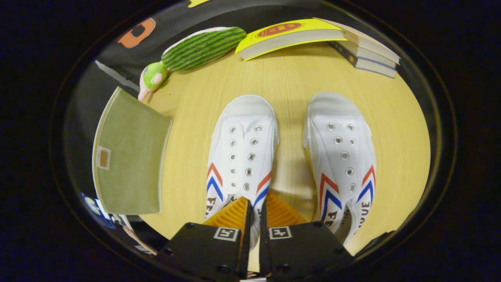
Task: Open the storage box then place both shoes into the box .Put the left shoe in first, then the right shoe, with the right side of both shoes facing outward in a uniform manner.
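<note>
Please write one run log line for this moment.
gripper: shut on left shoe | right shoe: on table | box: closed

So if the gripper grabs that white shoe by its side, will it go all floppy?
Probably a bit. The gripper looks nearly shut on the left shoe collar; unlaced canvas likely bends there. The rubber toe cap probably stays stiff. It looks light, and it may tilt toe-down.

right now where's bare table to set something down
Bare table lies between the shoe toes and the books; a narrow strip runs between left shoe and right shoe. Crowded by the storage box, where the gripper grips the left shoe.
</note>
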`<state>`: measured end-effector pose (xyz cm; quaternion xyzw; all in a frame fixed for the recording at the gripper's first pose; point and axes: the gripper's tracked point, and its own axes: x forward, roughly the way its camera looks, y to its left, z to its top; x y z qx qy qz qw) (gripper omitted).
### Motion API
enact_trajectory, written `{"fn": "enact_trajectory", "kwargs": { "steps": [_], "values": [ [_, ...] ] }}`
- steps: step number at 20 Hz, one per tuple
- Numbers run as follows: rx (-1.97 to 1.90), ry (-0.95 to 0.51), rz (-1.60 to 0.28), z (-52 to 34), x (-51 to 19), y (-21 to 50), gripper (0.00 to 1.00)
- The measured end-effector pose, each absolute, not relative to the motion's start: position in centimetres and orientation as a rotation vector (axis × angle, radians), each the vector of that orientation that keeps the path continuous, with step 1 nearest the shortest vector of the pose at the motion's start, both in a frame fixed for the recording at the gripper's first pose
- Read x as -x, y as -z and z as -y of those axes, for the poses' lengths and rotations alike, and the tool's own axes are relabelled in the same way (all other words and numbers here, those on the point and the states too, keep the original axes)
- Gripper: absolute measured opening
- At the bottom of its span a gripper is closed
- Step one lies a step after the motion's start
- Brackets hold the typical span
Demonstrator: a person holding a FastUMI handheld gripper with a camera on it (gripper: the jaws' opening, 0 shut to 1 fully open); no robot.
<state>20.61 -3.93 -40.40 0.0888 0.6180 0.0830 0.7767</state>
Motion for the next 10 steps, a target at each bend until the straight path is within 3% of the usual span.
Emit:
{"fn": "enact_trajectory", "kwargs": {
  "steps": [2,10],
  "values": [
    [-0.228,-0.226,-1.328,4.0,-20.5,39.6,0.05],
    [-0.485,-0.334,-1.215,1.2,-21.2,31.8,0.06]
  ]
}}
